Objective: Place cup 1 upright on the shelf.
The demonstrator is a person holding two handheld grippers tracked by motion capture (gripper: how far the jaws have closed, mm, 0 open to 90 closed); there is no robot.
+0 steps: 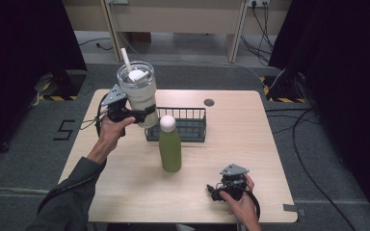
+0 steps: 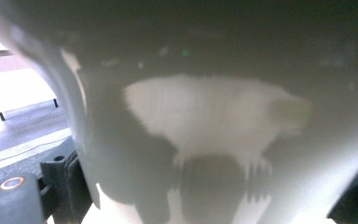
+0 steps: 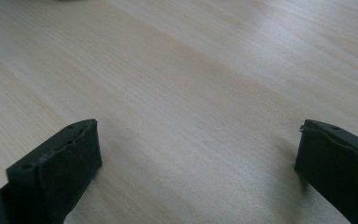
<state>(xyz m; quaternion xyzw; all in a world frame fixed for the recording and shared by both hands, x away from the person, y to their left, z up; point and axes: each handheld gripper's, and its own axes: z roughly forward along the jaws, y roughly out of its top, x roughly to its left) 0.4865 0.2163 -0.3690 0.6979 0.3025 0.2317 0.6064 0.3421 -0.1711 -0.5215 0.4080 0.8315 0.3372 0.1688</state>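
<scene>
- Left gripper [image 1: 143, 115] clamped on tumbler [image 1: 138, 94], upper left of frame, raised beside basket [image 1: 183, 126].
- Right gripper [image 1: 217, 191] released, lower right, resting on table [image 1: 231, 139].

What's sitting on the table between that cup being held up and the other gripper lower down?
In the high view, a green bottle stands between the tumbler, held by the left gripper, and the right gripper. A black wire basket sits behind it.

The left gripper [image 1: 142, 115] clamped the white tumbler [image 1: 138, 94] aloft, a wire basket [image 1: 185, 126] just beside it.
</scene>
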